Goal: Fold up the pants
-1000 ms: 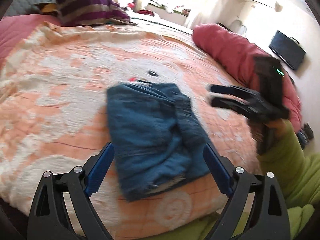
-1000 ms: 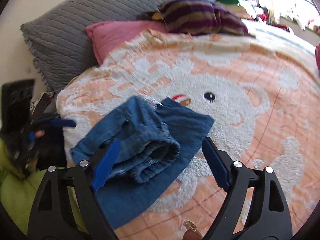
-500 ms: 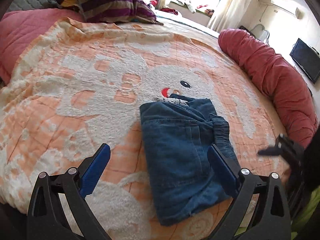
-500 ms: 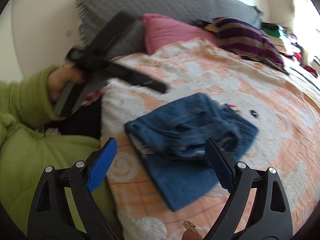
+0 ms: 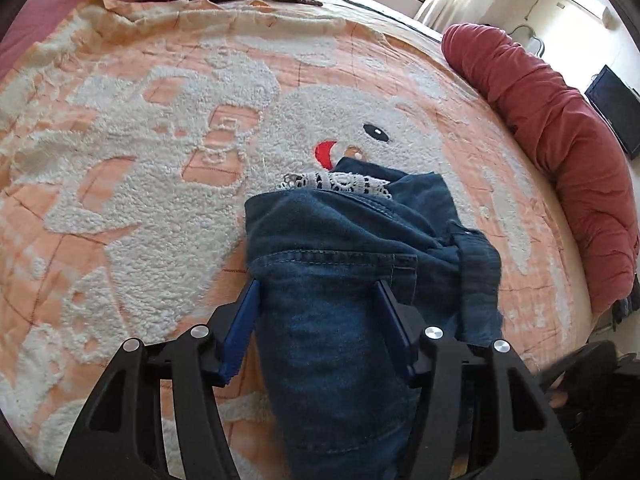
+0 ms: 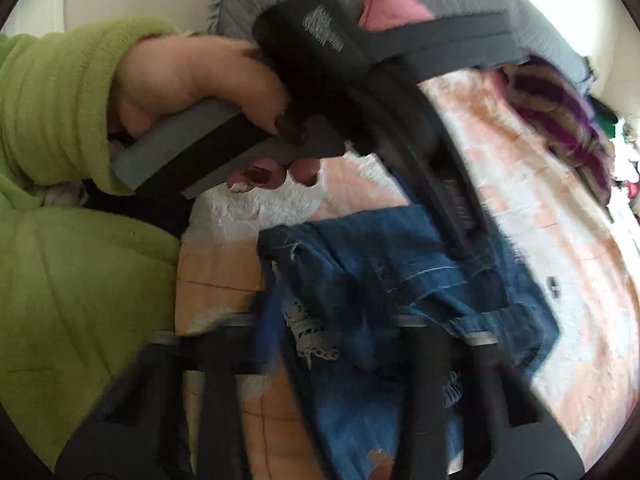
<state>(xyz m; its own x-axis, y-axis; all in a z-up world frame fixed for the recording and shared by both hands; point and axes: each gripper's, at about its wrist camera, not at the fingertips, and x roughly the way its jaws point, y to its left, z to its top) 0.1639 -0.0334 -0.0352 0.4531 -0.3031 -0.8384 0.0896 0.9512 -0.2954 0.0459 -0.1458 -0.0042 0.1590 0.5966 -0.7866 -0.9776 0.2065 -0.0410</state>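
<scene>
The left gripper (image 5: 318, 322) was closing around the folded pants (image 5: 360, 280) near the blanket's (image 5: 140, 200) edge; the right gripper (image 6: 320, 344), blurred, pinched their denim.

**Denim bundle down on the bedspread**

Dark blue pants (image 5: 340, 280) are lying folded into a compact, lumpy packet on the peach-and-white fleecy blanket, near the edge. A strip of white lace trim peeks out at the far end of the fold, right below the bear's red mouth. The ribbed elastic waistband bunches up along the right side. Stitched seams run across the top layer; the near hem looks frayed.
</scene>
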